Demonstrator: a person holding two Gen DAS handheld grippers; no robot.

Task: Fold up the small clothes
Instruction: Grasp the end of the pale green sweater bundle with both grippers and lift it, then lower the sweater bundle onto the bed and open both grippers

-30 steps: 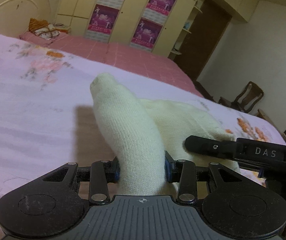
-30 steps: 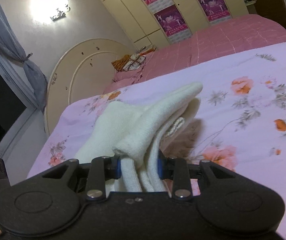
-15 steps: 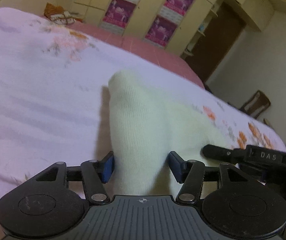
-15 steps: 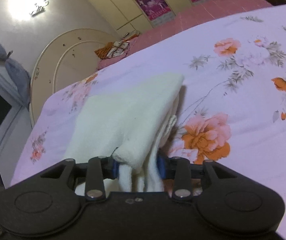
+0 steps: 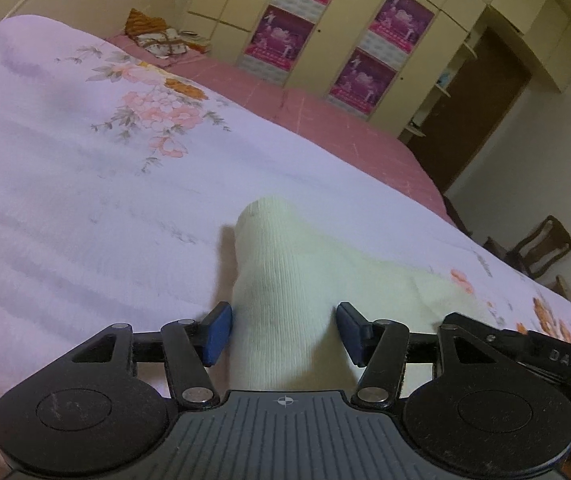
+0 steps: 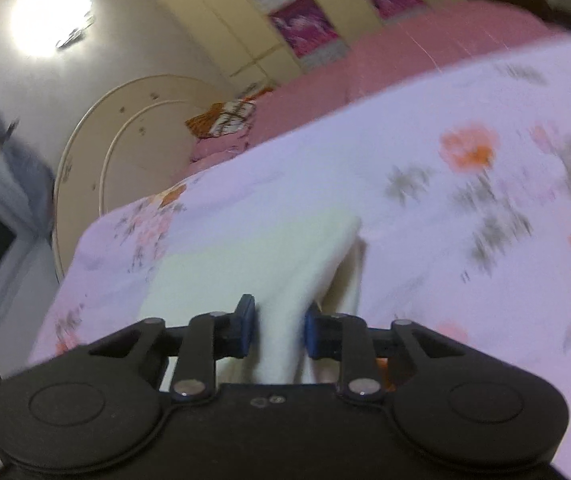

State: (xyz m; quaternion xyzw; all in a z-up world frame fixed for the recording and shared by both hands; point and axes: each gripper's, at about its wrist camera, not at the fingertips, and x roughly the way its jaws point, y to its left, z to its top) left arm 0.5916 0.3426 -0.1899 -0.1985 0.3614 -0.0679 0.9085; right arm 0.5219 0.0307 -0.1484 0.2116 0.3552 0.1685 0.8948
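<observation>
A small cream knitted garment point(image 5: 285, 280) lies on the lilac flowered bedsheet point(image 5: 85, 200). My left gripper point(image 5: 283, 332) is open; a raised fold of the garment stands between its blue pads point(image 5: 217, 330), touching the left one and clear of the right one. In the right wrist view the garment point(image 6: 245, 264) lies folded flat, one edge rising between the pads point(image 6: 243, 330) of my right gripper point(image 6: 279, 332), which stands slightly open with gaps on both sides. The right gripper's body point(image 5: 541, 354) shows at the right in the left wrist view.
A pink quilt point(image 5: 325, 120) covers the far part of the bed, with a patterned pillow point(image 5: 157, 36) by the cream headboard point(image 6: 125, 128). Wardrobes with posters point(image 5: 337, 40) line the wall. Wooden chairs point(image 5: 541, 244) stand beyond the bed's right edge.
Both grippers have opened from their grip on the garment, the left one first. The garment has been lowered onto the sheet and now lies flatter. The right view is blurred by motion.
</observation>
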